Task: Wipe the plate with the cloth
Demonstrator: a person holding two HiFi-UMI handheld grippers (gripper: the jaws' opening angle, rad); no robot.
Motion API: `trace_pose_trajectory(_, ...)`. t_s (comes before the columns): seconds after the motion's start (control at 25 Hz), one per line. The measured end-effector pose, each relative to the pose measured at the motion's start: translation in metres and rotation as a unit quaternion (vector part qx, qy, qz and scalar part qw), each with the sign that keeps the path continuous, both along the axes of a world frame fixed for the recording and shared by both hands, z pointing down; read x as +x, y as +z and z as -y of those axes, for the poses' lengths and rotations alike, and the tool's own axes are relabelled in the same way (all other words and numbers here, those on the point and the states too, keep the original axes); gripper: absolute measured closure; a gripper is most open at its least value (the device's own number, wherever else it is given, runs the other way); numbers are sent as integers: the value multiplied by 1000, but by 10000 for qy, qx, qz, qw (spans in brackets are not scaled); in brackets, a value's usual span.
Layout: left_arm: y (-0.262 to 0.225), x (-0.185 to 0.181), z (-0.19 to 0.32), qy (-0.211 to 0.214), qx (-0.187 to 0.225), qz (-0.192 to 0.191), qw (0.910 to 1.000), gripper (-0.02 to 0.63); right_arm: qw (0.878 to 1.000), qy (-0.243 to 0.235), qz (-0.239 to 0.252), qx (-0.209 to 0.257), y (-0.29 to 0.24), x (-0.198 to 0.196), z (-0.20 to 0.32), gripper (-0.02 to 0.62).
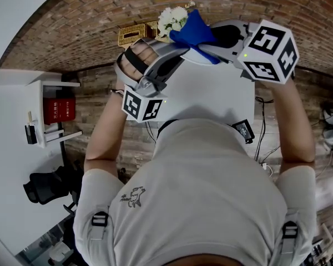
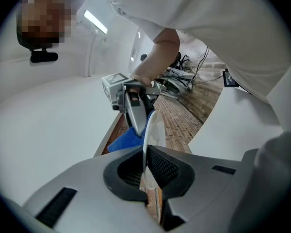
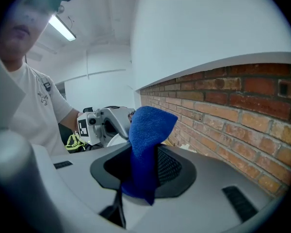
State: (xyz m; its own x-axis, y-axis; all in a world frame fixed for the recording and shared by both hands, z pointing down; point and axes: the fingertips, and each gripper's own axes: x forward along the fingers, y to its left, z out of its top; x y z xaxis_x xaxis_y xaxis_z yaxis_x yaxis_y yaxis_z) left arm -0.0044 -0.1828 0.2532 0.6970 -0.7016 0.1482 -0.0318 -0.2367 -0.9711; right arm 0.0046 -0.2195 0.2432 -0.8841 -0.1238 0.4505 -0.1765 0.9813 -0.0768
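Head cam's up top, looking steeply down past the person's shoulders, with both grippers out ahead of the chest; the left gripper (image 2: 145,165) cam sits right behind its own jaws, super close, staring across at the right gripper (image 3: 144,171); the right one's cam does the same back; so those two face each other, and all three views catch the cloth (image 3: 148,130); the plate (image 2: 153,130) shows edge-on in the left cam.

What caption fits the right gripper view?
The right gripper clamps a blue cloth in its jaws, beside a red brick wall.
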Motion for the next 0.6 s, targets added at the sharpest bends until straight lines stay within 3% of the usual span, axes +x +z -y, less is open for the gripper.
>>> trace_pose_trajectory(0.4,-2,-18,-1,-199,22,-112,9997,586,9975,514,-156,-453,42,41,25,463)
trace_pose_trajectory(0.6,1,-7,-8,-24,52,-38,10000,587,9953,712,-367,-547,61,37,50,465)
